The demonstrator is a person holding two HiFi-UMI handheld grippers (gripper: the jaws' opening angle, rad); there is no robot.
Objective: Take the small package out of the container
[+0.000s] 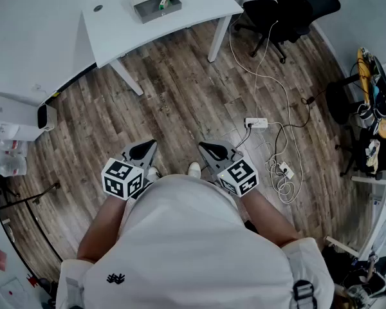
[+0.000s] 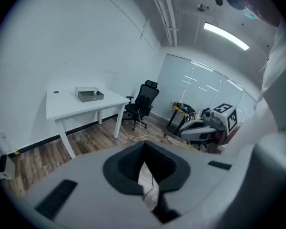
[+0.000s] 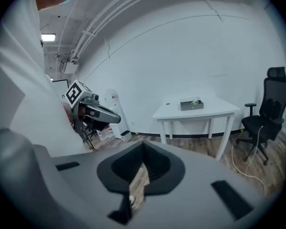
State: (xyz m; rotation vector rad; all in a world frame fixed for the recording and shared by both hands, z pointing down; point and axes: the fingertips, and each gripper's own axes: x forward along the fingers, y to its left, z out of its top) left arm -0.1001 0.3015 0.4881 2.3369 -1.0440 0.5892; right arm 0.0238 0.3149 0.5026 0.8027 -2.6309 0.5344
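Small package [image 1: 165, 0] lies in the container [image 1: 145, 11] on the table [image 1: 196, 4], well apart from the left claw [image 1: 143, 149] and right claw [image 1: 212, 150], both closed on nothing, so the approach seems unstarted: next comes stepping closer and opening a claw.

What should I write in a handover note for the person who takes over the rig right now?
Left tongs: shut, empty, held low near the body.
Right tongs: shut, empty, beside the left.
Things: the container stands on the white table, across the floor from both tongs; the small package lies inside it.
Done: nothing yet.
Left: walk to the table, open one pair of tongs, grip the package, lift it out.
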